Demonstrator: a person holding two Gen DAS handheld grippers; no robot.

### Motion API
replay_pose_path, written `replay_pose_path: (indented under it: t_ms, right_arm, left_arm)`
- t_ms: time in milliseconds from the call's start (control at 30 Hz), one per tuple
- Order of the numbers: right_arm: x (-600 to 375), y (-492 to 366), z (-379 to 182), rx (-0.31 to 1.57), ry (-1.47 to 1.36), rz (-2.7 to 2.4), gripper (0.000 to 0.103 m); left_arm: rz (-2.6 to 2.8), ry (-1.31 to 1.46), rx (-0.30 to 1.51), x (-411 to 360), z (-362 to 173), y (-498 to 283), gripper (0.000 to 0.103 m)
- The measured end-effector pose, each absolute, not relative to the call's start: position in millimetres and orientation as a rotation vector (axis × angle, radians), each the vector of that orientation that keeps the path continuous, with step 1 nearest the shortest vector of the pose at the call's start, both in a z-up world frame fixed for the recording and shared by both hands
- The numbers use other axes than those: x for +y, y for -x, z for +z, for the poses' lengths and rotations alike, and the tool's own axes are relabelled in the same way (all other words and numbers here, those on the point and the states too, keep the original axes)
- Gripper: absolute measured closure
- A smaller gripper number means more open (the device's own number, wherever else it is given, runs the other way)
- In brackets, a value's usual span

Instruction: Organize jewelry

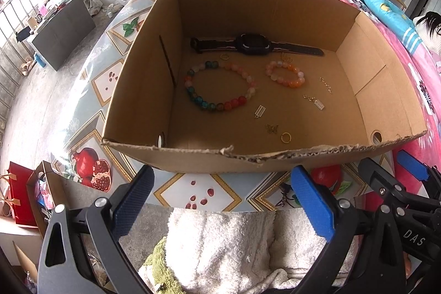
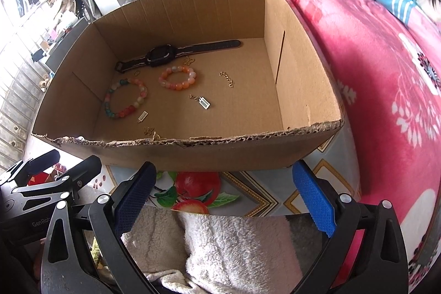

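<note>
Ahead of my gripper [image 2: 224,192] the box's torn near wall [image 2: 193,148] blocks; above it, the open top gives room.

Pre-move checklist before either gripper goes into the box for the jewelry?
1. Left gripper open, empty: ok.
2. Right gripper open, empty: ok.
3. Both outside the cardboard box, short of its torn front edge: ok.
4. Watch flat at the back, unobstructed: ok.
5. Big bead bracelet apart from the small bracelet: ok.
6. Gold ring visible to right camera: not ok, hidden behind the front wall.
</note>
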State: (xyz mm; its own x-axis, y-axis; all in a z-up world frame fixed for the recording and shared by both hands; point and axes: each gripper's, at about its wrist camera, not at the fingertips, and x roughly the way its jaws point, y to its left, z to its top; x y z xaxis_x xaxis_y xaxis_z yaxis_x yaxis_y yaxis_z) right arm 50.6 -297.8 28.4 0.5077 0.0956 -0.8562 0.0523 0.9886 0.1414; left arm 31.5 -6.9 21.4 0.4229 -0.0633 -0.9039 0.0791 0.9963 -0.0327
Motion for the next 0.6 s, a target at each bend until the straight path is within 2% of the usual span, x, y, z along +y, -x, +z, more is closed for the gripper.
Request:
replay_pose_path:
  t_ms: [600]
  right_arm:
    - [-299.4,-50.1,26.4,1.042,-0.158,0.026,0.008]
  left_arm:
    - [-0.087,-0.015,1.133,-7.0,20.1,-31.8,0.006]
